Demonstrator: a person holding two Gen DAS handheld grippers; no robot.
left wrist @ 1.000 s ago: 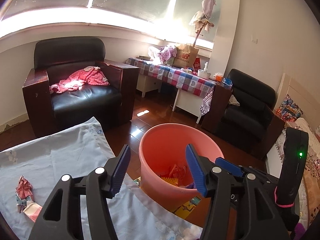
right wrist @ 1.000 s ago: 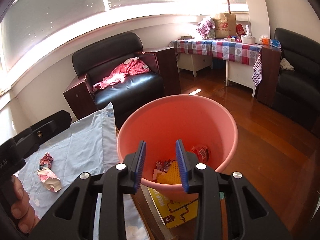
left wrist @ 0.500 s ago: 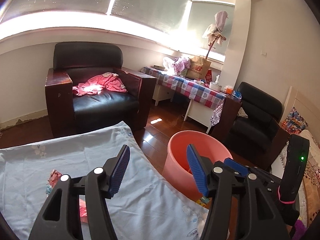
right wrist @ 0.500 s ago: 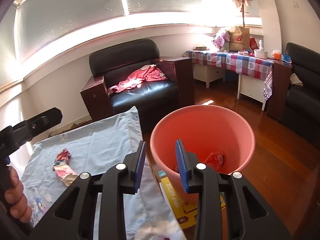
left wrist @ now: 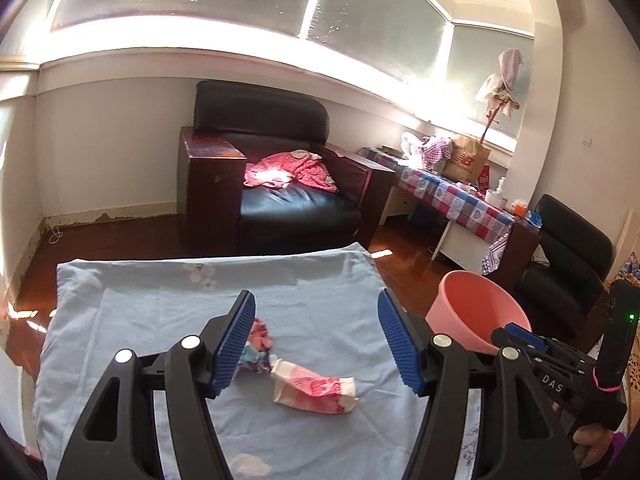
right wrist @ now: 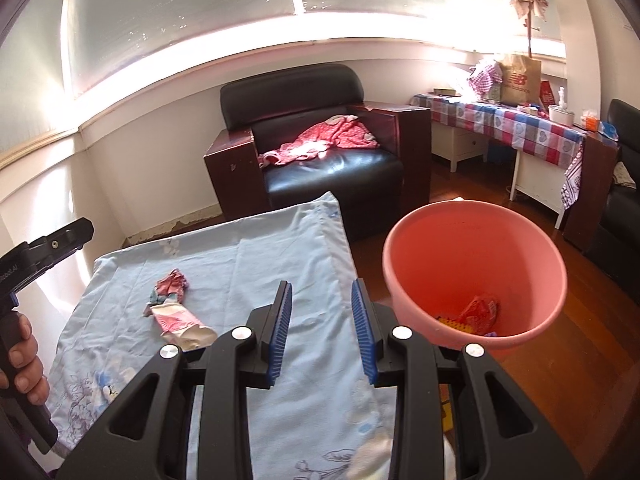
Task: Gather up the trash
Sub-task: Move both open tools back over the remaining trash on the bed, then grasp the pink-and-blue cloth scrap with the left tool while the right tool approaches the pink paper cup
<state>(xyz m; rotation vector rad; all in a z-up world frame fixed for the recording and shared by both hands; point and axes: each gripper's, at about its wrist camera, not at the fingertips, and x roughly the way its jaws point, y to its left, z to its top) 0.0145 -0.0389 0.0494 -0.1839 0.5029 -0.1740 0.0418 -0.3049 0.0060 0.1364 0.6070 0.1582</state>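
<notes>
Two trash pieces lying on bench cloth: crumpled wrapper [left wrist: 256, 346] touching pink-white carton [left wrist: 314, 389] | left claw [left wrist: 316, 340] opening above them, holding nothing | right claw [right wrist: 322, 334] part-open, empty | risk: snagging cloth, missing bucket [right wrist: 472, 276].

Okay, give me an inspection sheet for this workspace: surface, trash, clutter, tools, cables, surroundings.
Surface: pale blue cloth spread flat, a few creases.
Job's things: pink carton lying on its side; crumpled wrapper touching its end; pink bin beside the cloth, with trash inside.
Clutter: nothing seen on the cloth besides the trash.
Grippers: left tool opening wide, empty, above the carton and wrapper; right tool partly open, empty.
Cables: a thin cord on the floor by the far wall, unclear.
Surroundings: armchair with pink garment; checked table.
</notes>
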